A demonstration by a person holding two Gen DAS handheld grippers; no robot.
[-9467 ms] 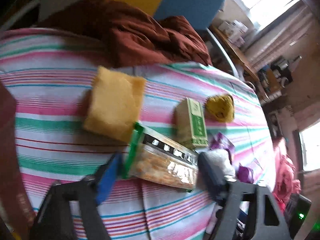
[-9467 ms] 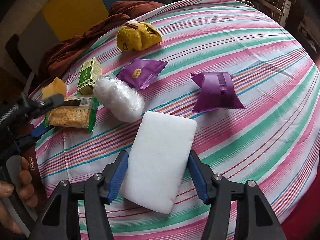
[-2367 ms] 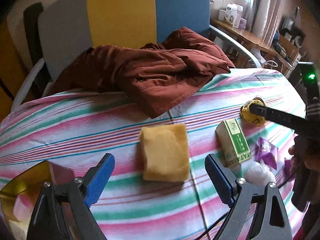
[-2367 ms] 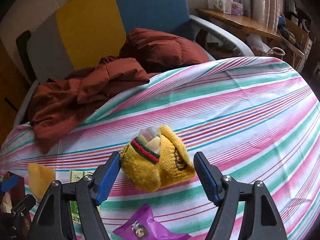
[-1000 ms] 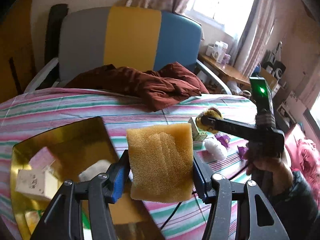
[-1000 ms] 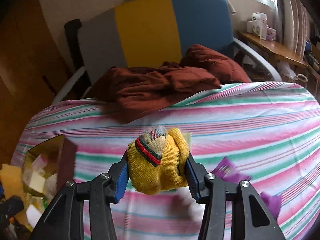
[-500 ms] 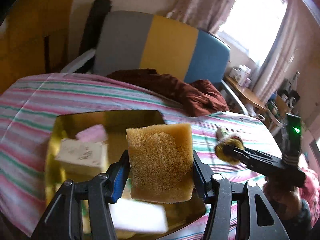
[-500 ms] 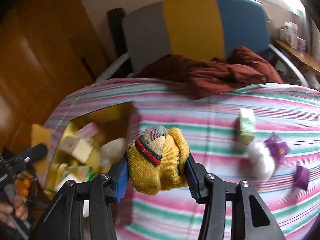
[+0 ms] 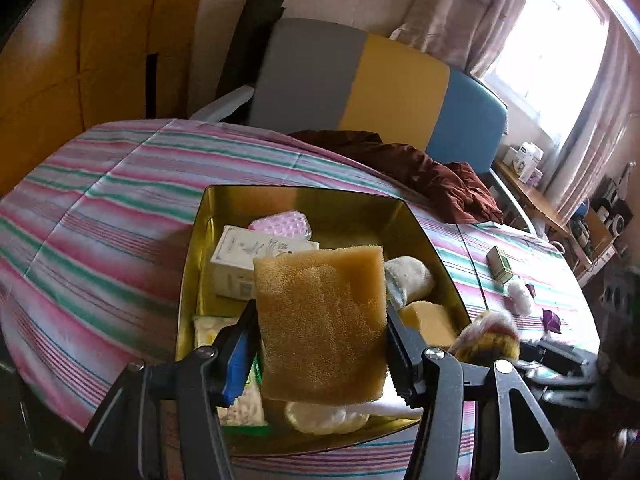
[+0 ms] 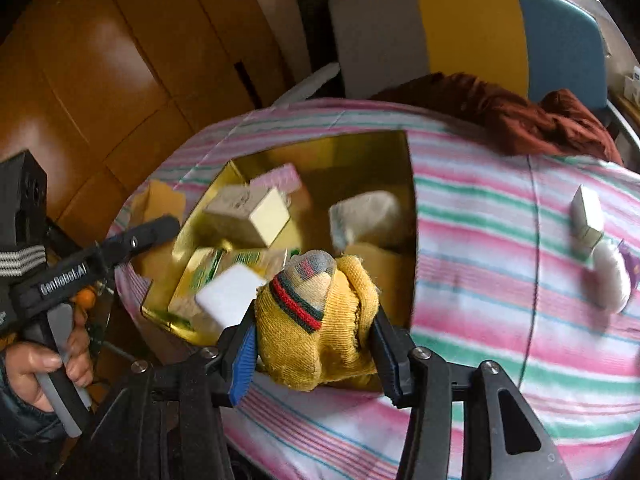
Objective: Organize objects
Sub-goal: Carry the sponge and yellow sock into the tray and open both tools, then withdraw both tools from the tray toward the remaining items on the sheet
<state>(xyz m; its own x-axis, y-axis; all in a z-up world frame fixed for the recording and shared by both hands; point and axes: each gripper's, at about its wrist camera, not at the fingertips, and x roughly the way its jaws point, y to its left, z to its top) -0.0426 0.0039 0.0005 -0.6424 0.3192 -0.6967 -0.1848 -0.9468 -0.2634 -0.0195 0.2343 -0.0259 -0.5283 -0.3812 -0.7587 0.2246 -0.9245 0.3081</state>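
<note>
A gold tray (image 9: 304,194) sits on the striped tablecloth and holds several items, among them a white box (image 9: 248,260) and a pink pad (image 9: 284,222). My left gripper (image 9: 320,318) is shut on a yellow sponge (image 9: 320,300), held upright over the tray's near half. My right gripper (image 10: 316,322) carries a yellow knitted sock (image 10: 316,332) with a red and green band above the tray's (image 10: 360,152) near right corner. Its jaws are opening, with the pads still against the sock. In the left wrist view the sock (image 9: 488,336) shows blurred at the right.
A green box (image 9: 500,266), a white puff (image 9: 520,298) and a purple wrapper (image 9: 552,320) lie on the cloth right of the tray. A maroon garment (image 9: 420,168) is heaped at the table's far edge before a grey, yellow and blue chair (image 9: 380,80).
Both grippers have swung left from the loose items to the gold tray. The sponge and the sock stay gripped, and the tray now fills the middle of both views.
</note>
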